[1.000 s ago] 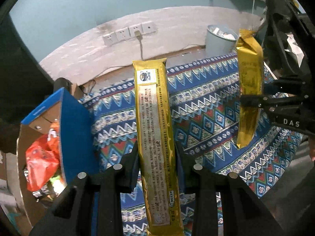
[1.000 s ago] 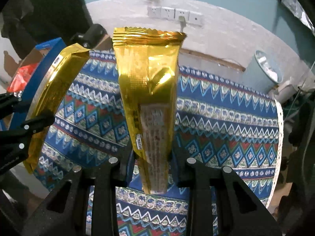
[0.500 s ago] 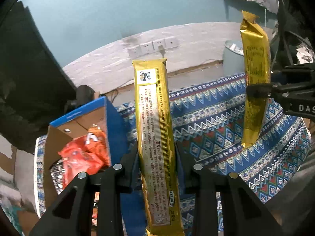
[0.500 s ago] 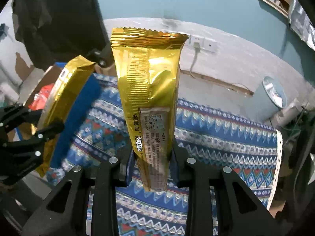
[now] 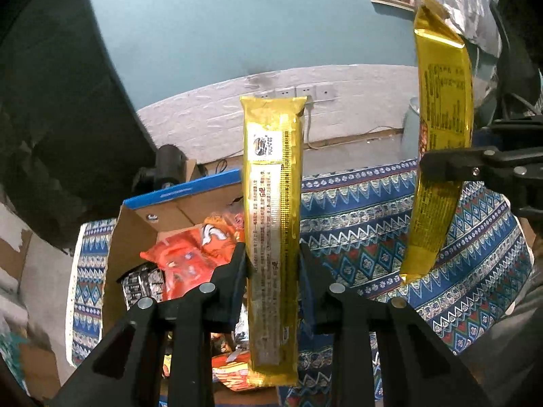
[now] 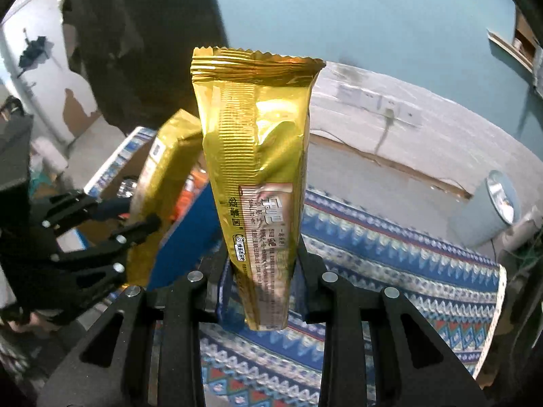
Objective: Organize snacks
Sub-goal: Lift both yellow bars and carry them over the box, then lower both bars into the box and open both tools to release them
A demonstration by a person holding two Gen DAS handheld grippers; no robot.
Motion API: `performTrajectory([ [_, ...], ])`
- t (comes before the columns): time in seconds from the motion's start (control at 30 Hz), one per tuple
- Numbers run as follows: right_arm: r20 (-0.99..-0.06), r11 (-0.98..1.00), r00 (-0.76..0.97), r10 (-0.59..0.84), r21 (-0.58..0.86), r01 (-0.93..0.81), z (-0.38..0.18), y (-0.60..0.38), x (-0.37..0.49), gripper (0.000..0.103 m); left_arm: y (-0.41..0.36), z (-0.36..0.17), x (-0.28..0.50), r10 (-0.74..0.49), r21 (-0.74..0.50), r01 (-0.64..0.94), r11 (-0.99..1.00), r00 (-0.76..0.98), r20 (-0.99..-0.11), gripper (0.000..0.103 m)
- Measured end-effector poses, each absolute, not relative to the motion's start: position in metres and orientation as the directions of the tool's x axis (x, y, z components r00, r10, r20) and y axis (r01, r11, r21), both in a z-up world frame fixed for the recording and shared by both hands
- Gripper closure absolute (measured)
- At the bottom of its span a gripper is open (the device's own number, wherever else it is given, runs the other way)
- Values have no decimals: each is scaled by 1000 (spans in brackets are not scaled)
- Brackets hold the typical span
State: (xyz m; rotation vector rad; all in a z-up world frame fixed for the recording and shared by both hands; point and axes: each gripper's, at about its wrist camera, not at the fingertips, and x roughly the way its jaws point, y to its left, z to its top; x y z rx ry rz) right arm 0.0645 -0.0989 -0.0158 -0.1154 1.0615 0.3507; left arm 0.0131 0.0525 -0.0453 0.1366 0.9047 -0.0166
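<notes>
Left wrist view: a gold snack pack [image 5: 273,237] is clamped upright in the left claw [image 5: 273,264] above the cardboard box [image 5: 135,224]; another gold pack [image 6: 261,190] is clamped by the right claw [image 6: 263,264] over the patterned tabletop [image 6: 390,254].

Glossy gold foil packet [image 6: 261,183], woven tablecloth [image 6: 390,271]

A teal painted wall [image 5: 210,34] rises above a whitewashed, rough plaster lower band [image 5: 210,115]. A row of white wall sockets [image 5: 295,92] sits on that band, with a thin cable hanging below it. To the right of the sockets stands a pale grey cylindrical bin [image 6: 488,210] on the floor. Left of the sockets hangs a dark, crumpled curtain [image 5: 57,118]. In front of the sockets lies a blue geometric-patterned woven cloth [image 5: 356,210].
</notes>
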Motion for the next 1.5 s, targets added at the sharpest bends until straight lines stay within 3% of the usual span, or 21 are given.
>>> performTrajectory([
  [0.43,-857,898,402,323,143,-416,-12,-43,81,74,109,-25,-2,71,80,-16,997,649,-758,75],
  [0.87,-850,847,329,412,224,-483,-18,20,94,74,169,-42,-11,155,90,-136,987,613,-775,75],
  [1.2,-891,834,210,401,261,-487,-61,55,100,74,192,-58,-10,180,88,-185,979,572,-800,74],
  [1.33,-912,838,133,388,289,-463,-82,62,106,69,191,-61,-9,203,110,-197,974,557,-805,72],
  [1.37,-918,847,130,375,282,-451,-87,62,108,69,190,-59,-10,217,123,-201,972,560,-800,70],
  [1.4,-921,852,131,366,275,-445,-89,63,109,66,190,-58,-11,226,131,-205,970,560,-797,60],
  [1.47,-925,862,141,353,263,-434,-90,63,111,48,192,-54,-14,236,133,-217,967,568,-789,47],
  [1.5,-924,868,158,348,254,-426,-89,61,112,44,193,-52,-16,238,130,-224,966,574,-783,43],
])
